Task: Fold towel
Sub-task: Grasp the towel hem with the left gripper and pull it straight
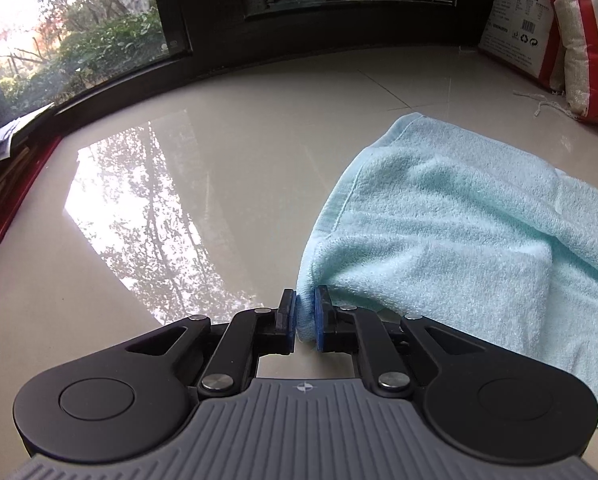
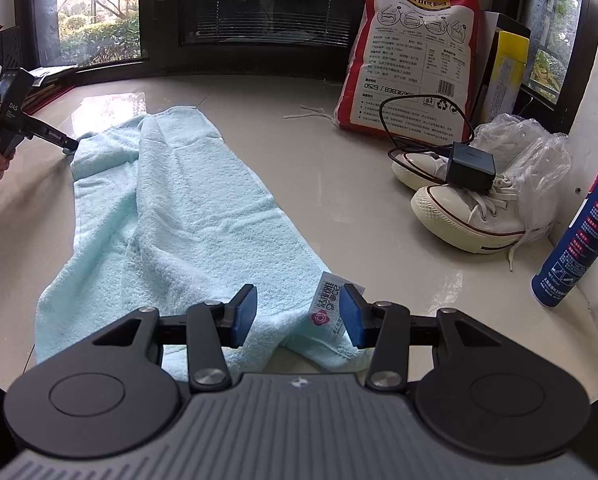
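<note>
Supporting surface: glossy cream tiled ledge [image 2: 291,128], reflecting window light at upper left of the right wrist view. Lying directly on it: light blue towel [image 2: 179,208], rumpled, centre-left; rice bag [image 2: 411,52] standing at upper right; pair of white sneakers [image 2: 459,216] at right; blue spray can [image 2: 579,236] at far right.

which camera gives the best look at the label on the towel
The right wrist view: the white label with pink logo sits between the open right gripper fingers, on the light blue towel. The left wrist view shows only towel cloth, no label.
</note>
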`<action>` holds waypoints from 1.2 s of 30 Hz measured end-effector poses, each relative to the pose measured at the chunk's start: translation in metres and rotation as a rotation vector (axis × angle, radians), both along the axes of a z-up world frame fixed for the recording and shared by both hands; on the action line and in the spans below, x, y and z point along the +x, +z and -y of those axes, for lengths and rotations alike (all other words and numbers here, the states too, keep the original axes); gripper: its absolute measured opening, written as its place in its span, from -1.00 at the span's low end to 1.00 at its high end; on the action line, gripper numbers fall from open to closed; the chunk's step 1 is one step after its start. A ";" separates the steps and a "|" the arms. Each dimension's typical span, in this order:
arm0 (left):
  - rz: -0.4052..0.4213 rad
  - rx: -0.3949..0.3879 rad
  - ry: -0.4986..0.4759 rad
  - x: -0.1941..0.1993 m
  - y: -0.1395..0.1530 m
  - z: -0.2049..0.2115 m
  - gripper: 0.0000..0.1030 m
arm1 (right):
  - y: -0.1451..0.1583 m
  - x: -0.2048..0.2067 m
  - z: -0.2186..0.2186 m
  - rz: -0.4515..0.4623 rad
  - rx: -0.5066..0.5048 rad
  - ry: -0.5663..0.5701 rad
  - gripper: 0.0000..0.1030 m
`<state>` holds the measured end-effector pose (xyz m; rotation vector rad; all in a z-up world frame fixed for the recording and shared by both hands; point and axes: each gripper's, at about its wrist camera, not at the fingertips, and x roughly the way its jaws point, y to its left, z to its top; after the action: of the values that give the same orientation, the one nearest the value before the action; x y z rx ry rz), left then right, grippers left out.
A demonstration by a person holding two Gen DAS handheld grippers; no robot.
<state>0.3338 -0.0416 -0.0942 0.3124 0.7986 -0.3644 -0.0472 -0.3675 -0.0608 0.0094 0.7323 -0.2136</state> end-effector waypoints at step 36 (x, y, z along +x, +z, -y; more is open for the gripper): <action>-0.080 0.060 0.135 -0.223 0.020 -0.192 -0.79 | -0.014 0.022 -0.038 -0.030 0.033 0.135 -0.09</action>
<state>0.1108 0.1506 -0.0738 0.2990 0.9053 -0.2275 -0.0249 -0.3290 -0.0747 -0.0113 0.7630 -0.0728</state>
